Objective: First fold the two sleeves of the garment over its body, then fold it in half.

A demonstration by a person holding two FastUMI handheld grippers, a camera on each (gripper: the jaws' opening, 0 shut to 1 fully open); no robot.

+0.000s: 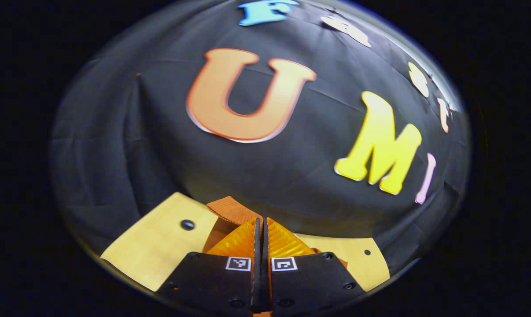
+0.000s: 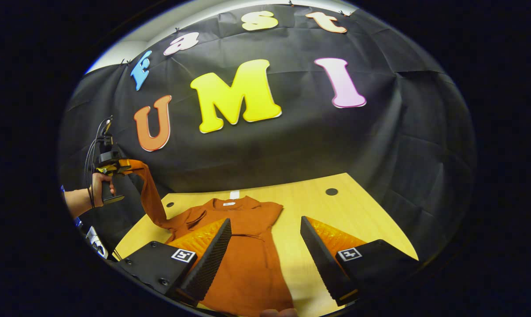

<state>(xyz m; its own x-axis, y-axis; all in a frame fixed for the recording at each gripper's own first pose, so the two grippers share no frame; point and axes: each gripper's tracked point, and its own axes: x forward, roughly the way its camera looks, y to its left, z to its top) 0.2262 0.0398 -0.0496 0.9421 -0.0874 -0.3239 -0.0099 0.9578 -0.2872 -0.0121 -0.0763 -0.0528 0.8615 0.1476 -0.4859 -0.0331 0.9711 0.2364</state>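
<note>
A rust-orange garment (image 2: 248, 264) lies flat on the wooden table (image 2: 362, 215), collar toward the wall. One long sleeve (image 2: 150, 193) rises off its left side into the air. The left gripper (image 2: 112, 166), held by a hand, is shut on that sleeve's end high above the table's left corner. In the left gripper view the left gripper (image 1: 262, 221) has its fingers pressed together and the ribbed cuff (image 1: 232, 210) sticks out past them. The right gripper (image 2: 265, 222) is open above the garment's body, with nothing between its fingers.
The black cloth wall stands close behind the table. Round holes (image 2: 331, 191) mark the tabletop near the back edge, and one hole (image 1: 187, 224) lies left of the cuff. Bare wood (image 2: 300, 268) lies right of the garment. A forearm (image 2: 78, 200) reaches in at far left.
</note>
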